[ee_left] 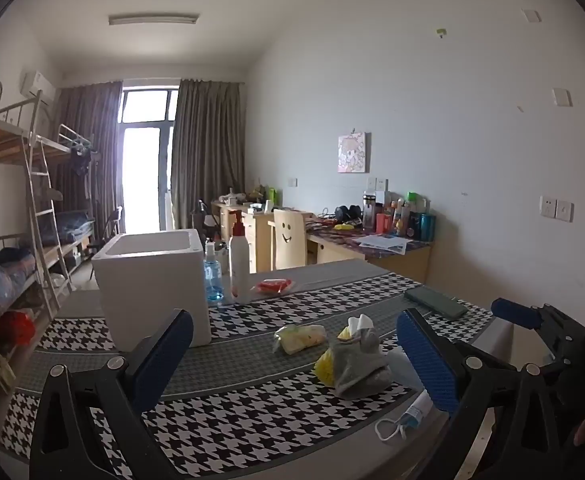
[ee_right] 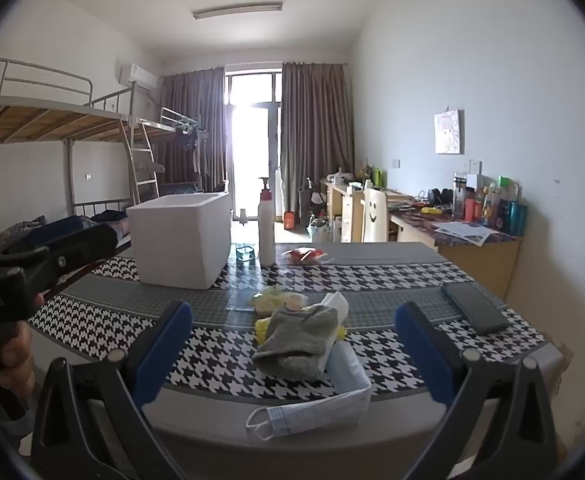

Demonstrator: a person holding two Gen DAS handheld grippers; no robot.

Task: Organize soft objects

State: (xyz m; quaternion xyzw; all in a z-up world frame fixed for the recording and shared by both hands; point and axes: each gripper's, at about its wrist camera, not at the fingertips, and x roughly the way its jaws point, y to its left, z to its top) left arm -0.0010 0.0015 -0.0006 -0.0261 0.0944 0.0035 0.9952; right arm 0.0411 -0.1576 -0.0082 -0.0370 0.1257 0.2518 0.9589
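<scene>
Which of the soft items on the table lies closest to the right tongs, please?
The blue face mask, at the near table edge just ahead of the open right tongs; the grey sock and yellow-white packet lie farther back.

Grey sock (ee_right: 298, 340), white box (ee_right: 182, 236) (houndstooth tablecloth (ee_right: 392, 276)).

The near middle of the tabletop (ee_right: 392, 280) is crowded by a grey sock (ee_right: 298, 338), a face mask (ee_right: 312, 408) and a wrapped packet (ee_right: 278, 300) lying close together. Behind them a white box (ee_right: 180, 236) and pump bottle (ee_right: 267, 228) wall off the far left (a narrow gap between). A bare lane runs right, short of the phone (ee_right: 474, 306).
</scene>
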